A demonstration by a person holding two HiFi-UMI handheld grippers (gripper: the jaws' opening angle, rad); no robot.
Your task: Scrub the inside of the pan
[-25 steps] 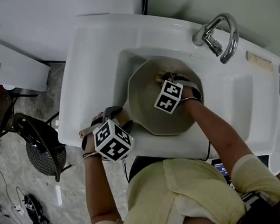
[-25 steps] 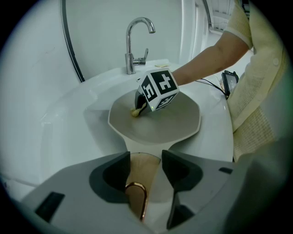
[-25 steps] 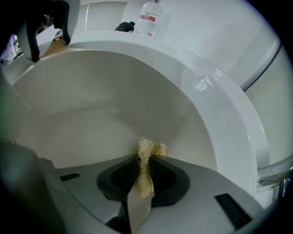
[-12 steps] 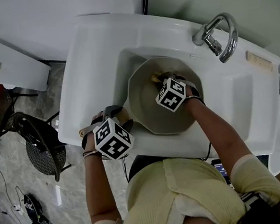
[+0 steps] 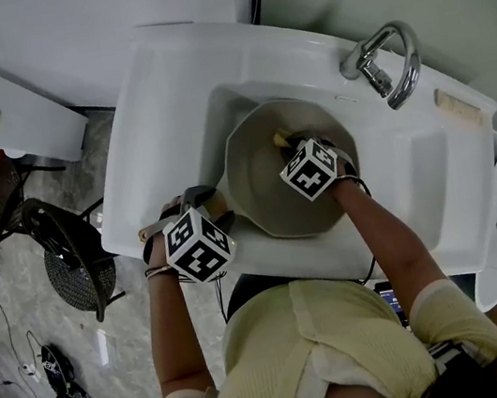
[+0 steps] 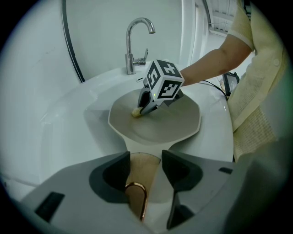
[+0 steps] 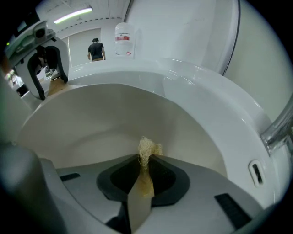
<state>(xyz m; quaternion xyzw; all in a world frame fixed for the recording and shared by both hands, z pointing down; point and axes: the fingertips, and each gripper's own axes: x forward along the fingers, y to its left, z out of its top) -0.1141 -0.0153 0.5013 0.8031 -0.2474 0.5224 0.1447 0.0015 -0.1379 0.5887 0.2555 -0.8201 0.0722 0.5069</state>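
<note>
One shift: right claw (image 5: 288, 144), scrubber (image 7: 146, 149) farther across pan (image 5: 262, 196)

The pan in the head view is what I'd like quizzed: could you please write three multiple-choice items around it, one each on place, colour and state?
1. Where is the pan?
A) on the floor
B) in the white sink
C) on a stove

2. What colour is the scrub pad in the right gripper?
A) pale yellow
B) blue
C) black

3. How is the left gripper?
A) open and empty
B) shut on a cloth
C) shut on the pan handle

Answers: B, the sink's basin surrounds the pan; A, yellowish fibres stick out from the closed jaws; C, the handle sits clamped between its jaws.
</note>
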